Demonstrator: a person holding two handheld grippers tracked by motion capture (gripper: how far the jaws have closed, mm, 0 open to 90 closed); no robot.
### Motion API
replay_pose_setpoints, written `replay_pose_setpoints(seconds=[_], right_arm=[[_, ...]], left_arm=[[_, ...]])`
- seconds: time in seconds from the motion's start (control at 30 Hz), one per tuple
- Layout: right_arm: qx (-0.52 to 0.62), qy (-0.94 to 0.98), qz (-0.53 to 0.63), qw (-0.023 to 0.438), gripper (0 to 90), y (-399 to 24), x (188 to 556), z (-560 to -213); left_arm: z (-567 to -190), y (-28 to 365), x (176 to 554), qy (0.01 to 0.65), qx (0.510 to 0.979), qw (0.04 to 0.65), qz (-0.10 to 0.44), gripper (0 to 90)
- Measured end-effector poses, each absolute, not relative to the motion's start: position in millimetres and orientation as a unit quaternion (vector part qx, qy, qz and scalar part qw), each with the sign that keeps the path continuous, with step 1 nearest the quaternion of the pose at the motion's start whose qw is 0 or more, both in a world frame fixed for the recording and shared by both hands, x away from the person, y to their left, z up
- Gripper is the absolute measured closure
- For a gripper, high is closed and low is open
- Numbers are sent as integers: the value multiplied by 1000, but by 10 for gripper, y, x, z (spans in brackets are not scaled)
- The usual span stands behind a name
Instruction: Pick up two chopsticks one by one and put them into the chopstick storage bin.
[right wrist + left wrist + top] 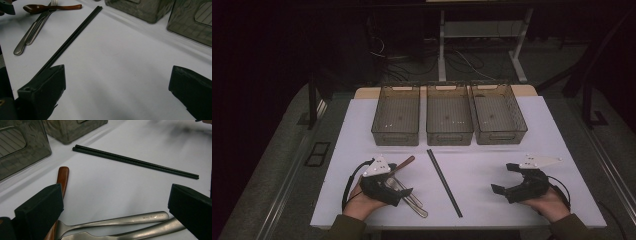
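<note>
A pair of black chopsticks (444,182) (135,162) (70,40) lies at the middle of the white mat (492,150). To its left lie a wooden spoon (404,164) (62,177) (50,8) and two steel utensils (414,202) (30,32), one of them a fork (120,219). My left gripper (394,182) (115,202) hovers low over these utensils, jaws wide open, with the steel handles lying on the mat between them. My right gripper (503,177) (116,85) rests at the right of the mat, open over bare surface, its left jaw near the chopsticks' near end.
Three translucent grey bins (396,116) (449,115) (498,114) stand side by side along the mat's far edge, their insides looking bare. Two of them show in the left gripper view (20,145) and the right gripper view (192,22). Beyond the table are desk legs and cables.
</note>
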State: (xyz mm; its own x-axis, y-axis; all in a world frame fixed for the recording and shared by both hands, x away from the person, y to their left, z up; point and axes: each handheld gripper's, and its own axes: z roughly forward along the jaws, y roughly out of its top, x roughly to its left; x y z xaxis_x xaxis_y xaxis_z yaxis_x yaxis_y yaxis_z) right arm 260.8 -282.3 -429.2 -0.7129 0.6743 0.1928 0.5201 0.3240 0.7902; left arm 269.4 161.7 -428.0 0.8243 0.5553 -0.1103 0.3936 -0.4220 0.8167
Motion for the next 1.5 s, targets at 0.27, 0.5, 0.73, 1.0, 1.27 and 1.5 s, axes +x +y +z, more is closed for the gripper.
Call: replay_pose_setpoints(seconds=[0.27, 0.5, 0.73, 1.0, 1.27, 1.5], right_arm=[[351, 818, 450, 71, 50, -2728, 2599, -4309], [337, 830, 441, 62, 57, -2625, 2596, -4339], [336, 830, 440, 65, 57, -2625, 2596, -4342], [338, 828, 442, 70, 57, -2630, 2603, -4353], [344, 824, 443, 76, 57, -2644, 2611, -4361], [348, 820, 448, 73, 57, -2674, 2623, -4361]], left_arm=[[-4280, 1611, 2694, 284, 839, 456, 89, 0], [-4272, 1580, 2715, 281, 838, 459, 91, 0], [-4278, 1469, 2855, 279, 842, 452, 93, 37], [-4286, 1348, 2982, 287, 841, 447, 98, 200], [-4301, 1219, 3153, 297, 845, 432, 109, 448], [-4316, 1115, 3300, 309, 845, 421, 117, 686]])
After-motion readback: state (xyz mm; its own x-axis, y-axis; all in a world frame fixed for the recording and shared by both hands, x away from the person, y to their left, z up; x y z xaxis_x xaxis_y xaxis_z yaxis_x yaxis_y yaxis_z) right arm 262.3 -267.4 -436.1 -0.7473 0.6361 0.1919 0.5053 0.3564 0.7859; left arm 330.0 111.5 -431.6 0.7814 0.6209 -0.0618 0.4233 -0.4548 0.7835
